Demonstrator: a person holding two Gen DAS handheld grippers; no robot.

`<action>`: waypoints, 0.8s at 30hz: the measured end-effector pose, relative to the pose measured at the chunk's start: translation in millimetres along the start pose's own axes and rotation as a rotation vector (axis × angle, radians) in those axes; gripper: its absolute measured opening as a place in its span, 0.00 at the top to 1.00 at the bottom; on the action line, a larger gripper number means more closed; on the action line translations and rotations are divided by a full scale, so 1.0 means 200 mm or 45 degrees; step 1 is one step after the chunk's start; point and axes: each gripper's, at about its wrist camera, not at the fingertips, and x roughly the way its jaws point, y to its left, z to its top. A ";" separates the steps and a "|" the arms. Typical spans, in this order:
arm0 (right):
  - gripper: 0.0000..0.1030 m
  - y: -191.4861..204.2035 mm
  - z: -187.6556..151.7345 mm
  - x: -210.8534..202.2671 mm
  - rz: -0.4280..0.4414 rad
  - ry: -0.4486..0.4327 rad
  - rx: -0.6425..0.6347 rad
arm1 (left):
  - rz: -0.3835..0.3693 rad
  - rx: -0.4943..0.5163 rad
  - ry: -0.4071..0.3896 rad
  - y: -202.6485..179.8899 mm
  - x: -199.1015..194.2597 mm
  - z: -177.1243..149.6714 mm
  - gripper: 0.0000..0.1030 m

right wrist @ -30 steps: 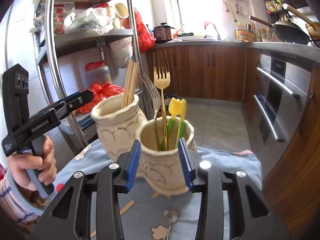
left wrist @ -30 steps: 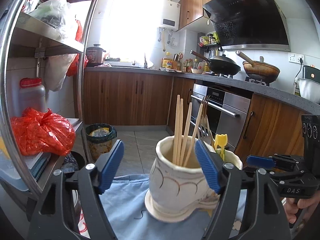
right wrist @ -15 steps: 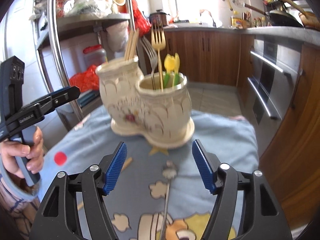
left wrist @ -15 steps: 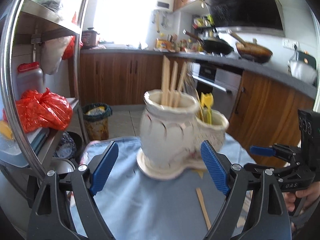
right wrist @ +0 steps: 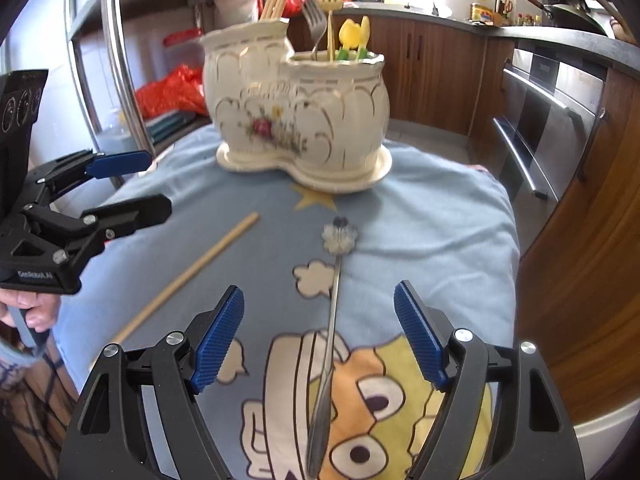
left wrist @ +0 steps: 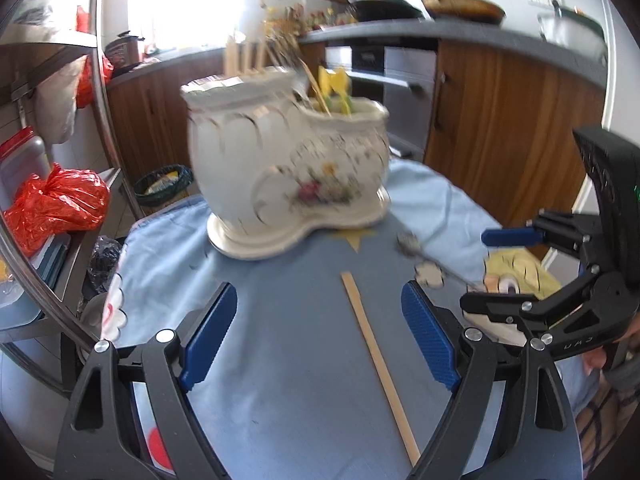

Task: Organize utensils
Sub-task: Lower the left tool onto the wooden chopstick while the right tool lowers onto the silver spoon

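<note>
Two handheld grippers hover with fingers spread wide over a blue cartoon-print cloth, neither one gripping anything. Ahead of the left gripper, a single wooden chopstick lies flat on the cloth, running from just beyond the fingertips back between the two blue pads, nearer the right-hand pad and touching neither. Farther ahead stands a cream ceramic double-pot utensil holder, blurred in this view, with chopsticks upright in its taller compartment. Between the spread fingers of the right gripper lies a metal spoon with a flower-shaped end, its handle running back down the midline under the gripper and its flower end pointing toward the holder; neither pad touches it. Beyond that gripper's fingertips the holder's lower compartment carries a silver fork, a gold fork and yellow-headed plastic utensils. Left of the right gripper's fingers, the loose chopstick lies diagonally, well apart from the spoon. Each gripper appears at the edge of the other's view, held in a hand
</note>
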 end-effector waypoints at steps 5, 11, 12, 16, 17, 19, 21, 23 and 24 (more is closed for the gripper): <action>0.24 0.03 -0.05 0.01 -0.003 0.056 -0.036 | -0.002 0.069 0.068 -0.07 0.03 -0.04 0.19; 0.24 0.07 -0.09 0.03 -0.007 0.102 -0.087 | 0.004 0.123 0.152 -0.12 0.09 -0.09 0.19; 0.24 0.07 -0.09 0.03 -0.002 0.102 -0.083 | 0.006 0.131 0.163 -0.13 0.09 -0.09 0.19; 0.30 0.06 -0.10 0.03 0.029 0.101 -0.068 | 0.021 0.161 0.196 -0.15 0.12 -0.11 0.20; 0.33 0.06 -0.10 0.03 0.043 0.098 -0.063 | 0.024 0.164 0.207 -0.16 0.12 -0.11 0.23; 0.40 0.06 -0.10 0.02 0.058 0.091 -0.060 | 0.020 0.163 0.234 -0.16 0.14 -0.12 0.28; 0.46 0.05 -0.10 0.02 0.060 0.089 -0.050 | 0.001 0.152 0.240 -0.15 0.14 -0.12 0.32; 0.53 0.04 -0.10 0.01 0.053 0.083 -0.032 | -0.019 0.144 0.245 -0.16 0.15 -0.12 0.38; 0.59 0.03 -0.10 0.01 0.051 0.082 -0.026 | -0.029 0.143 0.247 -0.16 0.15 -0.12 0.40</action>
